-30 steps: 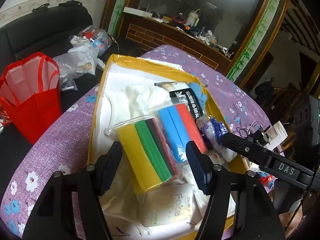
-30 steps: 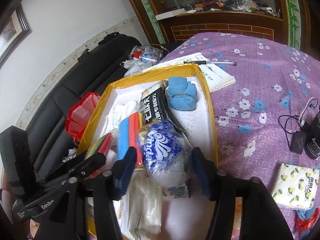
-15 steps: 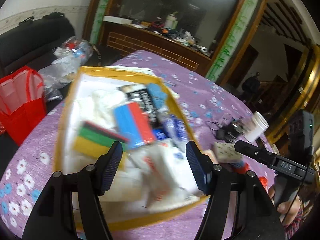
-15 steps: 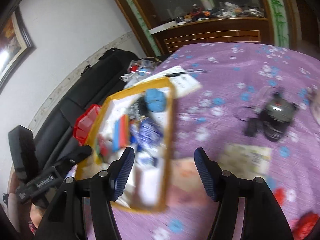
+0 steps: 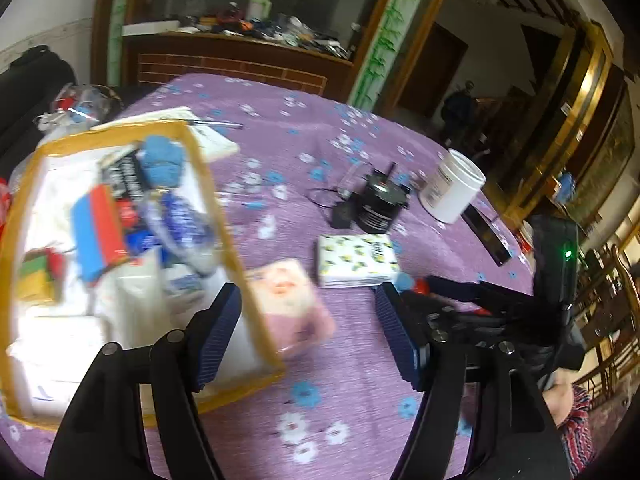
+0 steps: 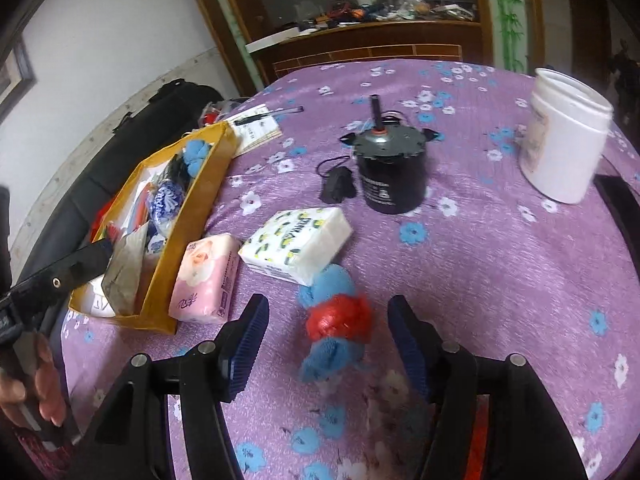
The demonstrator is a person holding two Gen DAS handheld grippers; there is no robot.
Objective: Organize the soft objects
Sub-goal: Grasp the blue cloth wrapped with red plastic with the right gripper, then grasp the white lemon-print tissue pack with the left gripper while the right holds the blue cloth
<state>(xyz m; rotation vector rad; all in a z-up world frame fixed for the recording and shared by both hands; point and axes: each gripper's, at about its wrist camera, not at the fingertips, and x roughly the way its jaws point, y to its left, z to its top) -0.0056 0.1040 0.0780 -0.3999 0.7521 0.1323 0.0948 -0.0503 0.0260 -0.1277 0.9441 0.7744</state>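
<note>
A yellow-rimmed box (image 5: 208, 176) (image 6: 192, 216) on the purple flowered table holds sponges, a blue cloth and packets. A pink tissue pack (image 5: 292, 304) (image 6: 206, 276) lies against the box's right side. A white tissue pack with yellow print (image 5: 356, 258) (image 6: 296, 240) lies beside it. A blue and red soft bundle (image 6: 336, 320) lies between my right gripper's open jaws. My right gripper (image 6: 328, 344) is open and empty. My left gripper (image 5: 308, 336) is open and empty, above the pink pack and the box's corner.
A black round device (image 6: 390, 172) with a cable and adapter, a white jar (image 6: 564, 148) and a notepad with a pen (image 6: 260, 124) sit on the table. A dark sofa (image 6: 120, 152) stands to the left. A dark flat object (image 5: 486, 236) lies by the jar.
Both grippers have swung right, away from the box's inside, and pulled back. The striped sponge pack and the blue-white packet they stood over now lie in the box.
</note>
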